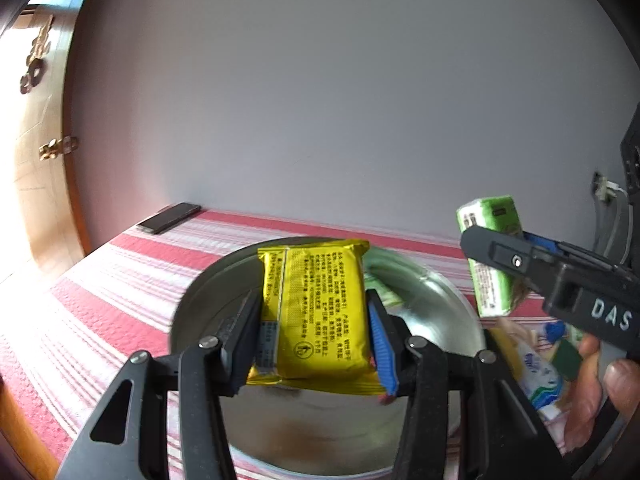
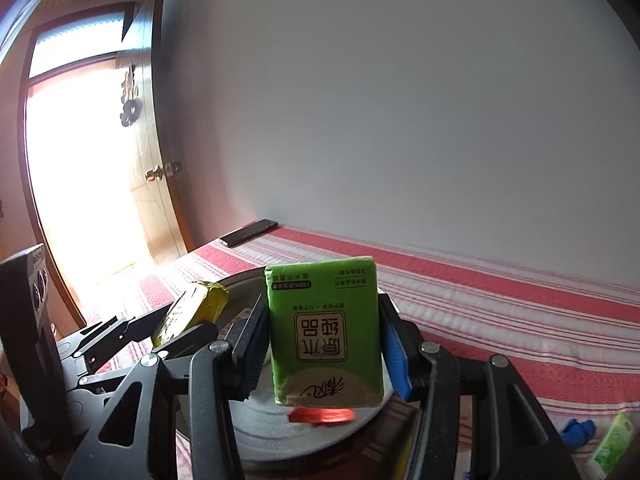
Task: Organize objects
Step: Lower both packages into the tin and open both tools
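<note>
Red-and-white striped cloth [image 1: 132, 276] is covering the surface, which is running back to a plain pale wall [image 1: 340, 100]. A dark phone [image 1: 169, 218] is lying flat at the far left corner of the cloth, close to the wall. To the left, a wooden door [image 2: 154, 184] with brass fittings is standing open, and strong daylight is pouring through the doorway [image 2: 80, 168], washing out the near edge of the cloth.

A round metal tray [image 1: 208, 300] is sitting on the cloth, its shiny floor reflecting the packets above it. The left gripper [image 1: 314, 332] is clamping a yellow packet [image 1: 320, 308] by its two side edges, holding it upright in the air over the tray. The right gripper [image 2: 324, 344] is squeezing a green tissue pack [image 2: 324, 328] between its fingers, likewise lifted above the tray, with the printed label appearing upside down. In the left wrist view the green tissue pack [image 1: 490, 256] is hanging to the right of the yellow packet, well apart from it, and the person's hand [image 1: 592, 384] is showing beneath the right gripper's body.

A red wrapper [image 2: 320, 416] is lying on the tray under the green pack, blurred. More packets [image 1: 536, 372], white, blue and green, are lying on the cloth to the right of the tray, along with another small green pack [image 2: 614, 444] and a blue item [image 2: 576, 432] whose nature I cannot tell.
</note>
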`<state>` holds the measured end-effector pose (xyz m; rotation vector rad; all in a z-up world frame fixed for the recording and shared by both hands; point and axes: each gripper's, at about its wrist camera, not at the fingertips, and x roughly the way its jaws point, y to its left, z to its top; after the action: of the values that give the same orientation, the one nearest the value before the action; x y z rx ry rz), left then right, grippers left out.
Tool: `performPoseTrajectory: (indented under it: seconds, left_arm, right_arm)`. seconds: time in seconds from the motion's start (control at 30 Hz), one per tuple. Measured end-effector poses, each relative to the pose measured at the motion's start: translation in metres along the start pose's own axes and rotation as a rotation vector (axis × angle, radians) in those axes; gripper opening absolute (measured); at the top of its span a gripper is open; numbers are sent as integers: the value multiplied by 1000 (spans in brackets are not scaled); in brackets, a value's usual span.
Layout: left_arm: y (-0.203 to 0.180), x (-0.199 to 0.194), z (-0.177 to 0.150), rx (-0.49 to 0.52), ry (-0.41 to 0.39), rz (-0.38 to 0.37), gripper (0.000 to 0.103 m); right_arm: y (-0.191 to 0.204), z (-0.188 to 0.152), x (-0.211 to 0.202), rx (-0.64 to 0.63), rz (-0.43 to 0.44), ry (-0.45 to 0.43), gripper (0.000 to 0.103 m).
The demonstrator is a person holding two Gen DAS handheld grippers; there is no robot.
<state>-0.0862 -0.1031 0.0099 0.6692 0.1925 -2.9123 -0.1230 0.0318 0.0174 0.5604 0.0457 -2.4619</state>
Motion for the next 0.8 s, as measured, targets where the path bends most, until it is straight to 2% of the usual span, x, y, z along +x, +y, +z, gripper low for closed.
performPoseTrajectory:
  seconds: [0.13,0.8]
  left_arm:
    - [13,12,-1,-29,50,26,49]
    - [15,38,-6,-17,94,26,49]
  right_arm:
    - [9,0,16,-11,8,26,53]
    - [11,-4,63,5,0,127,53]
